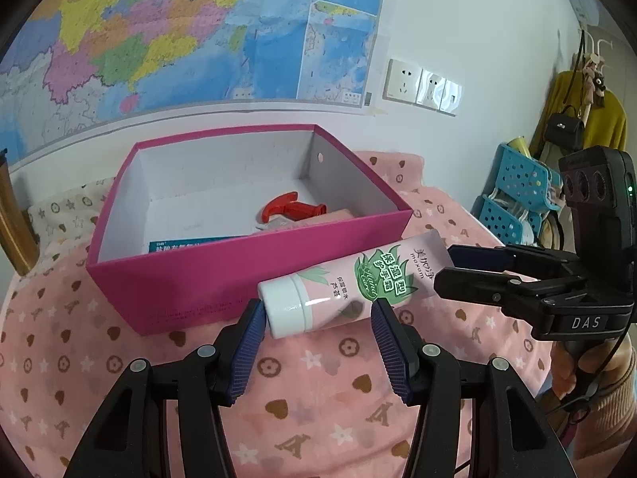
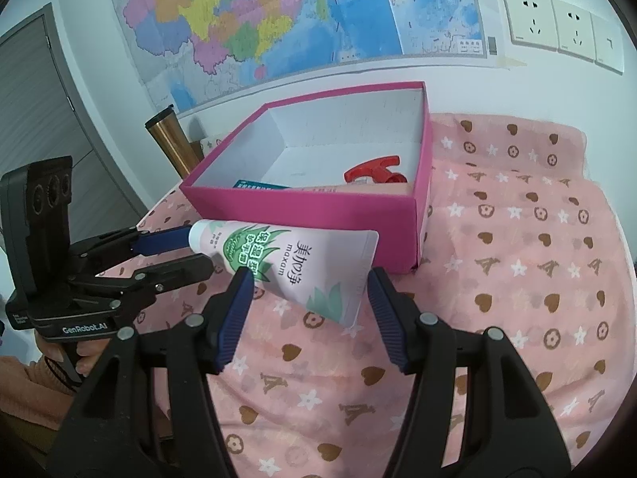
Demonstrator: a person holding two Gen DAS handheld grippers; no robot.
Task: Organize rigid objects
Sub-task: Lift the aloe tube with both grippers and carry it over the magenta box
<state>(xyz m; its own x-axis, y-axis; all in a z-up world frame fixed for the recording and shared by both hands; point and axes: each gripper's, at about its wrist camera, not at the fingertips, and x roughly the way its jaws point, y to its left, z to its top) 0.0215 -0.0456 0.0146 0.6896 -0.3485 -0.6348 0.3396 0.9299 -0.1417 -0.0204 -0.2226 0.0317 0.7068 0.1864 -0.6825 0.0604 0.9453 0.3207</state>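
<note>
The left gripper [image 1: 318,312] stands wide open around the white cap end of a pink hand-cream tube [image 1: 350,285]; its left pad looks to be touching the cap, while the right pad sits clear of the tube's body. The right gripper [image 2: 308,285] is spread just as wide over the flat crimped tail of the same tube [image 2: 286,267]; whether its pads touch the tube I cannot tell. Neither has closed on it.

The tube lies on its side on the pink patterned cloth [image 1: 310,378], just in front of the near wall of the magenta box [image 1: 223,275]. Its long axis runs along that wall, cap toward the left gripper and crimped tail toward the right one.

Inside the open box a red spray trigger [image 1: 292,207] rests at the right, with a pinkish item beneath it and a blue-edged packet [image 1: 191,245] toward the left. A coloured map [image 1: 167,32] covers the far wall.
</note>
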